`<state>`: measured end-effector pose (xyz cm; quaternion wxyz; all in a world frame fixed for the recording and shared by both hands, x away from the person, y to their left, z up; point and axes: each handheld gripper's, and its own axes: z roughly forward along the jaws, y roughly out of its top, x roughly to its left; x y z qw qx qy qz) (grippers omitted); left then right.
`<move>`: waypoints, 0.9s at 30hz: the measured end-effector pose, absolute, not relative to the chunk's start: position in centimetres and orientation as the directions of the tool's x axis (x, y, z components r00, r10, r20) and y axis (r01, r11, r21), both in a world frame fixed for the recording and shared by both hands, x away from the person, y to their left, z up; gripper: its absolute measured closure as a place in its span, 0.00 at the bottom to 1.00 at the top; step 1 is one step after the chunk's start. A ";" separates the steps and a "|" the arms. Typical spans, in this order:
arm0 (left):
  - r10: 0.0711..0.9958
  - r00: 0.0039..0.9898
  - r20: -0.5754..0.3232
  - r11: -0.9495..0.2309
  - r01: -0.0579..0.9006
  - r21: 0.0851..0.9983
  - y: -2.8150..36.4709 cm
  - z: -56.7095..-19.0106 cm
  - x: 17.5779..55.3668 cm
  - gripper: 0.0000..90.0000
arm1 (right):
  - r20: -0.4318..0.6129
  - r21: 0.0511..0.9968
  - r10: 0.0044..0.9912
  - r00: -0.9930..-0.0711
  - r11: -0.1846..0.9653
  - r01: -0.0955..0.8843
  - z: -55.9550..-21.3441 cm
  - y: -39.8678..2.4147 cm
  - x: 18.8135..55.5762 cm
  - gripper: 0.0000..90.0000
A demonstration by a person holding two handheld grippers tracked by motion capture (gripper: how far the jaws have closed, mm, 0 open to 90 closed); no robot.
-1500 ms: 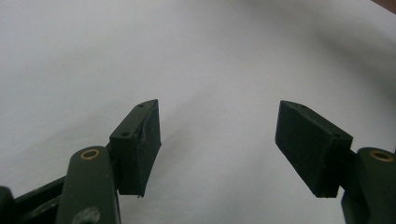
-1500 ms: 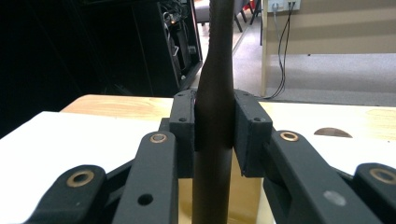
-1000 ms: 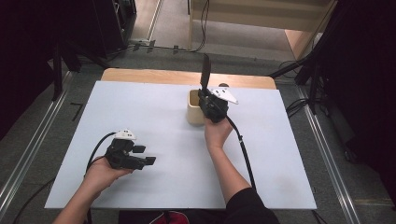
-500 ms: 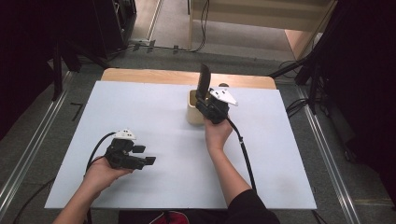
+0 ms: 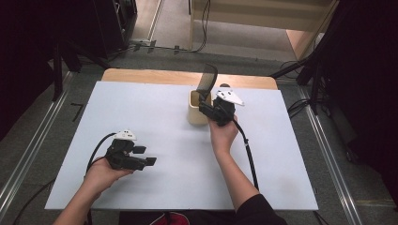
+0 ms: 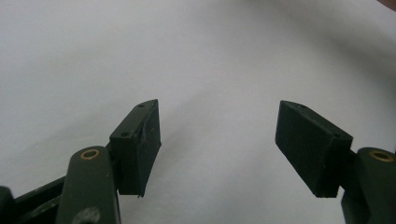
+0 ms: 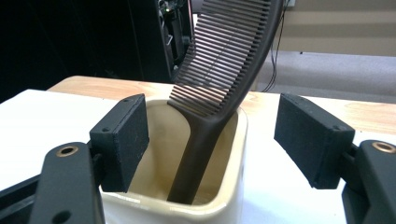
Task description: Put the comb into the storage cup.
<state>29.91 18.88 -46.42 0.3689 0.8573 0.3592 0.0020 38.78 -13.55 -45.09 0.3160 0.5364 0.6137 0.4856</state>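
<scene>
Right gripper (image 7: 212, 140) level at cup (image 7: 233, 186), jaws just opened off comb (image 7: 224, 60), left gripper (image 6: 217, 144) open, low over table (image 6: 210, 46)

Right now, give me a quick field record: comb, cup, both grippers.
comb: dark, standing handle-down in the cup, leaning, teeth end above the rim
cup: cream, upright on the white table toward its far edge
right gripper: jaws have just been opening, pads apart either side of the cup, off the comb
left gripper: open, nothing between the jaws, over bare table near the person

Cream cup (image 5: 196, 112) on white table (image 5: 155, 117)
</scene>
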 end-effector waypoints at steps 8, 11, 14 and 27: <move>0.621 0.740 -0.260 -0.466 0.615 0.636 19.0 -46.4 29.9 0.36 | 0.146 0.925 0.961 -0.233 -0.049 0.376 -45.4 -14.6 38.0 0.27; 0.621 0.738 -0.262 -0.464 0.616 0.636 19.1 -46.3 29.9 0.36 | 0.137 0.925 0.963 -0.234 -0.039 0.379 -45.4 -14.9 37.6 0.27; 0.623 0.737 -0.261 -0.464 0.617 0.636 19.1 -46.3 29.9 0.36 | 0.142 0.923 0.959 -0.245 -0.039 0.383 -45.5 -15.4 37.3 0.25; 0.624 0.737 -0.260 -0.461 0.616 0.639 19.1 -46.3 29.9 0.36 | 0.107 0.914 0.955 -0.277 0.015 0.406 -45.3 -16.8 35.9 0.25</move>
